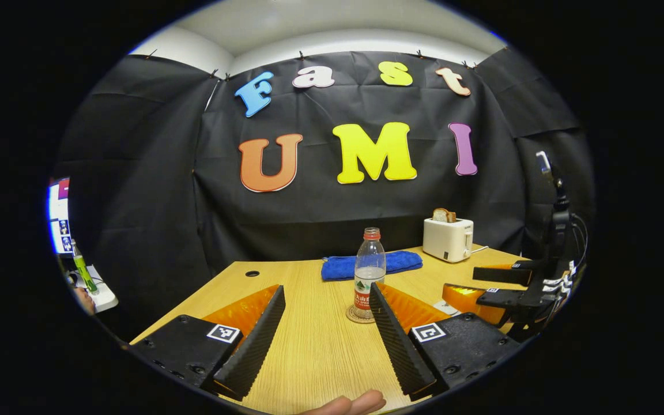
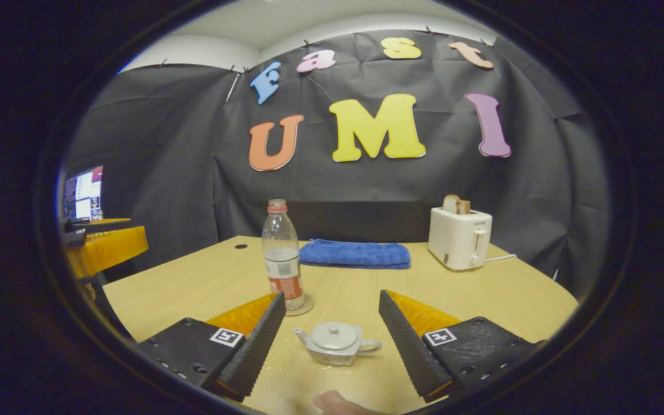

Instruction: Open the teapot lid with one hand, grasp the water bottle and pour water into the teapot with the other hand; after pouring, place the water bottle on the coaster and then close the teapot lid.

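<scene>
Both ribbed claws, left claw [image 1: 326, 340] and right claw [image 2: 332, 340], gaped wide over the wood-grain counter [image 2: 482, 294]. Between the right one's fingers sat a small round teapot [image 2: 335, 343], lid on. Behind stood the clear plastic bottle [image 2: 282, 265] on a round coaster [image 2: 304, 307], before a blue towel [image 2: 355, 254] and boxy toaster [image 2: 459, 237].

You see a clear water bottle [image 2: 282, 266] with red cap and red label, a silver-grey teapot [image 2: 335, 342], a blue towel [image 2: 355, 254], a cream toaster [image 2: 459, 237], and a light woodgrain table [image 2: 516, 300].
</scene>
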`<state>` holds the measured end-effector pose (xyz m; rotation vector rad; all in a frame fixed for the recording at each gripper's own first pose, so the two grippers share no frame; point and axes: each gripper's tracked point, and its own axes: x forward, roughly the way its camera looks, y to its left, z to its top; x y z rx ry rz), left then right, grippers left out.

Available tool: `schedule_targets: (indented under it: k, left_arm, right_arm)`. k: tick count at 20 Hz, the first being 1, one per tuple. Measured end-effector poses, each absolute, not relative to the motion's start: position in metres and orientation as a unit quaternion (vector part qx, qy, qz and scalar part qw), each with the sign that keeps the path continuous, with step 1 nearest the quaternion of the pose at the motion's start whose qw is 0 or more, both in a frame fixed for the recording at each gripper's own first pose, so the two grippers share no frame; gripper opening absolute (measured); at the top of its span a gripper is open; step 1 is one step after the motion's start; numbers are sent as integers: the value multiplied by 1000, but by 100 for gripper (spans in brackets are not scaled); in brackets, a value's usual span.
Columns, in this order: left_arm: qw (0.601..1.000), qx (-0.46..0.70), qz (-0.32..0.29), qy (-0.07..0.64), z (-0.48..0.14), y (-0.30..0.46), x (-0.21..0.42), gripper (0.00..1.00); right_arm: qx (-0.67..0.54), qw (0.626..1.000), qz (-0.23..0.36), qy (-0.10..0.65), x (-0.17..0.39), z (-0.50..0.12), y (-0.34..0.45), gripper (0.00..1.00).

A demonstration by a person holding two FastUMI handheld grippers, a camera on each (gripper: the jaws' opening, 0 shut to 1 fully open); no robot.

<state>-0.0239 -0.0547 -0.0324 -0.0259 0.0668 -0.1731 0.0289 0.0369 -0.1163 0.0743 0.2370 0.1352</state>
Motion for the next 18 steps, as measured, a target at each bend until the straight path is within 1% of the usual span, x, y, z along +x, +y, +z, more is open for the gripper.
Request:
schedule_targets:
  k: [5, 6, 11, 16, 18]
  left_arm:
    - [996, -22, -78, 40, -34, -59, -26, 92]
    - [996, -26, -77, 44, -34, -60, -28, 92]
    - [997, -11, -69, 45, -36, -62, -29, 92]
    - [997, 3, -69, 43, -37, -74, -32, 92]
    - [997, 0, -67, 41, -39, -78, -32, 90]
  right_arm:
    - [39, 993, 26, 111, 9, -82, 12, 99]
    - [38, 993, 20, 107, 6, -75, 4, 97]
    - [29, 996, -9, 87, -14, -47, -30, 97]
    - [13, 998, -4, 63, -40, -36, -44, 97]
    - [13, 998, 6, 62, -49, -39, -46, 98]
